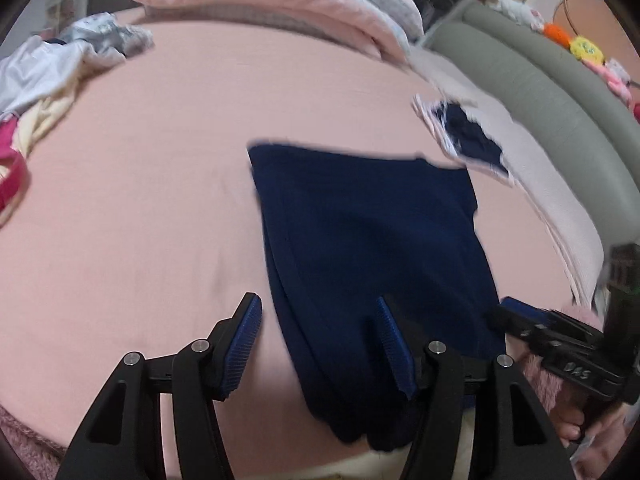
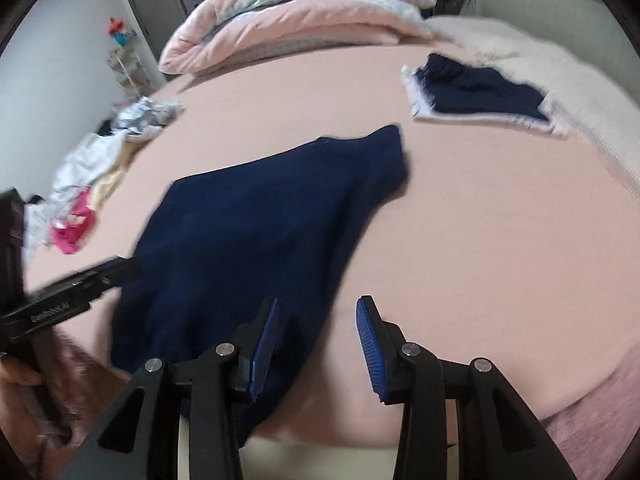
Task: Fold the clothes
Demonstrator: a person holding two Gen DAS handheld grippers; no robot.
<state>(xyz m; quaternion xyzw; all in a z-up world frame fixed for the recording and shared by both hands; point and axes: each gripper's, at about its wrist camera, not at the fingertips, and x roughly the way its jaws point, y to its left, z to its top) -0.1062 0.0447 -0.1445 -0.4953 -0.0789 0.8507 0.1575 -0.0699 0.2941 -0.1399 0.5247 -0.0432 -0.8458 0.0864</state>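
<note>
A navy garment (image 1: 368, 248) lies flat on the pink bed sheet (image 1: 140, 200), its near end hanging over the bed's front edge. My left gripper (image 1: 320, 344) is open above the garment's near left edge, one finger over the sheet and the other over the cloth, holding nothing. In the right wrist view the same navy garment (image 2: 256, 232) stretches away to the upper right. My right gripper (image 2: 318, 348) is open over its near right edge, gripping nothing. Each gripper shows in the other's view: the right gripper (image 1: 560, 340), the left gripper (image 2: 80, 292).
A folded stack topped by navy cloth (image 2: 480, 92) sits at the far right on a pale blanket (image 2: 560, 72). A loose pile of white, cream and pink clothes (image 2: 92, 184) lies far left. A rolled pink duvet (image 2: 300, 12) lines the back. A grey padded edge (image 1: 540, 80) runs along the right.
</note>
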